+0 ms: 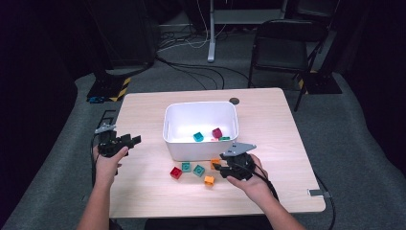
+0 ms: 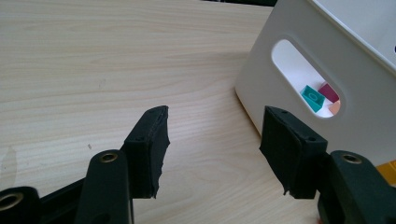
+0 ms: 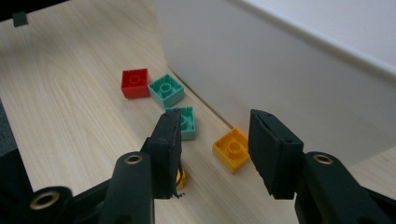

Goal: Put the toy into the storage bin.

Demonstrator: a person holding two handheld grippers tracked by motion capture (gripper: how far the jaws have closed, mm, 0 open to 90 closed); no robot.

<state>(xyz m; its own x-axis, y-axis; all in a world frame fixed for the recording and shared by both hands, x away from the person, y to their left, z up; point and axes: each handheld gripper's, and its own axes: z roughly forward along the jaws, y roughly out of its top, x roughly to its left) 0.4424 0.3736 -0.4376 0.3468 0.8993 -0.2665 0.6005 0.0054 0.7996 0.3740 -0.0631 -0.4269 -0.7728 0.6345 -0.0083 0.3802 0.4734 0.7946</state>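
Roughly, from largest to smallest:
Bench (image 1: pixel 268 189): light wood; it carries the bin and five loose bricks in front of it.
Bin (image 1: pixel 201 147): white, mid-bench, with a few bricks already inside.
Right gripper (image 1: pixel 218 166): low over the loose bricks at the bin's front right corner, fingers (image 3: pixel 275 154) spread with nothing pinched.
Left gripper (image 1: pixel 135 139): parked at the bench's left edge, well apart from the bricks, fingers (image 2: pixel 149 149) spread and empty.
Yellow brick (image 3: pixel 232 149): flat on the bench, studs up, just beside the bin wall; it lies just ahead of the right fingers, in line with the gap and toward its right side.
Teal brick (image 3: pixel 186 122): touching or nearly touching the left fingertip's far side.
Judgement: the right hand is far nearer; a short push forward and down should put the yellow brick between its fingers.
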